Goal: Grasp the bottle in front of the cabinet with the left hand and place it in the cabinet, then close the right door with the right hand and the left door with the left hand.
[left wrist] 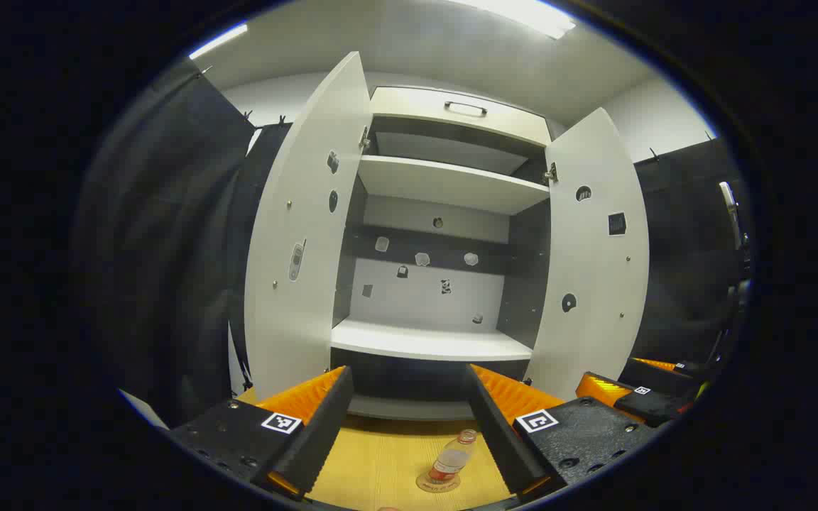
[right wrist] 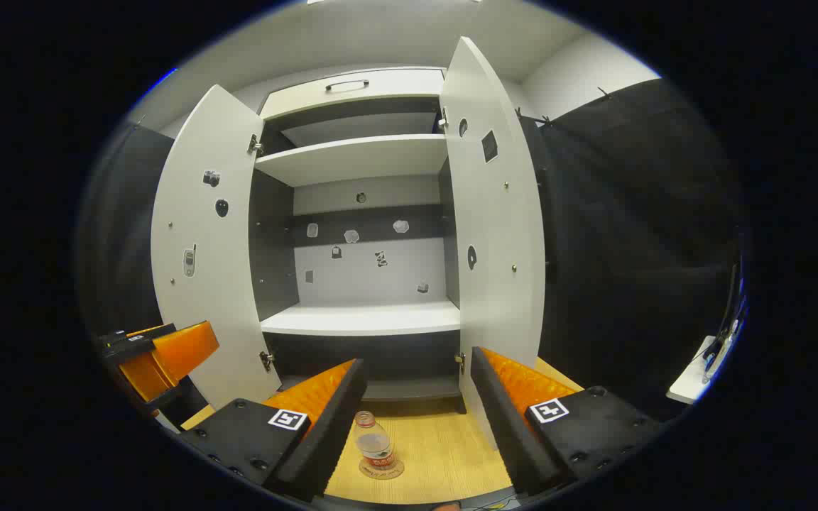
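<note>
Pale wood-grain covers the tabletop (left wrist: pixel 380 461) on which a small clear plastic bottle (left wrist: pixel 451 458) with a red label stands upright on a round coaster (left wrist: pixel 438 484), in front of the tall white cabinet (left wrist: pixel 444 184). The writing on the label and on the coaster is too small to read. In the left gripper view the left gripper (left wrist: pixel 409 415) hangs above the table with its jaws spread wide, holding nothing; the bottle sits below and between the fingers, nearer the right-hand one, untouched. The right gripper shows farther off at the right edge of that view.

In the right gripper view the right gripper (right wrist: pixel 416 401) is likewise spread apart and empty, with the bottle (right wrist: pixel 373 443) on its coaster (right wrist: pixel 381 468) just beside the left-hand finger. The left gripper shows at the left edge of that view.

Both cabinet doors stand wide open: the left door (right wrist: pixel 203 248) and the right door (right wrist: pixel 494 206) each carry small stickers, among them one shaped like a mobile phone (right wrist: pixel 189 262) and a dark square one (right wrist: pixel 489 145). More small stickers dot the cabinet's back panel (right wrist: pixel 373 266). No words on them can be made out. A white shelf (right wrist: pixel 363 319) lies bare inside, and a drawer with a metal handle (right wrist: pixel 346 84) tops the cabinet.
</note>
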`<control>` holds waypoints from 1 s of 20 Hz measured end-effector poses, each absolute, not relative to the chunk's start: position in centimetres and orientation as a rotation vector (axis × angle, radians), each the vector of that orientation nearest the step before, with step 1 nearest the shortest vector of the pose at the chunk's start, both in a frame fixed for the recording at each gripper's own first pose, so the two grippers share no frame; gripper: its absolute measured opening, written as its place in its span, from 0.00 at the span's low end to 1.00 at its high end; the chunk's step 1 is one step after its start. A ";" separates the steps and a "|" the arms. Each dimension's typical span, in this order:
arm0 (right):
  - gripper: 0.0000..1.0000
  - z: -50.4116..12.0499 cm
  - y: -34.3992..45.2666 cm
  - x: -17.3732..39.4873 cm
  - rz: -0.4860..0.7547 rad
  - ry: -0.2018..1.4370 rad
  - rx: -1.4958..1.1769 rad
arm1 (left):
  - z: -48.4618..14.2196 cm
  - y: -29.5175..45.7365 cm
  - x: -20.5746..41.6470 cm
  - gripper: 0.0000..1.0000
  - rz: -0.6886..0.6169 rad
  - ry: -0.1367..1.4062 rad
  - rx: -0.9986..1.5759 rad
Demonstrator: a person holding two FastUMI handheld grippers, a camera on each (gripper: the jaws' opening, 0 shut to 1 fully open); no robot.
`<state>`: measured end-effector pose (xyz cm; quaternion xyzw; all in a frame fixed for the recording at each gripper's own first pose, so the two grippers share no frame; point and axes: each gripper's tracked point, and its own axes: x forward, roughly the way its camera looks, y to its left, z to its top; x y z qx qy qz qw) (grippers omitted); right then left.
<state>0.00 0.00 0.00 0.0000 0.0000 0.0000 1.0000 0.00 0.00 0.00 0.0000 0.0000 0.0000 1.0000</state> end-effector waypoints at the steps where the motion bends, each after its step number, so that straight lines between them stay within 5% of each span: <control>1: 0.97 0.2 -0.2 -0.3 -0.009 -0.009 -0.011 | 0.1 -0.1 -0.1 0.94 -0.004 0.000 -0.002; 20: 0.98 0.9 -1.6 -1.7 -0.054 -0.031 -0.119 | -1.7 -1.6 -0.3 0.94 -0.038 0.054 0.004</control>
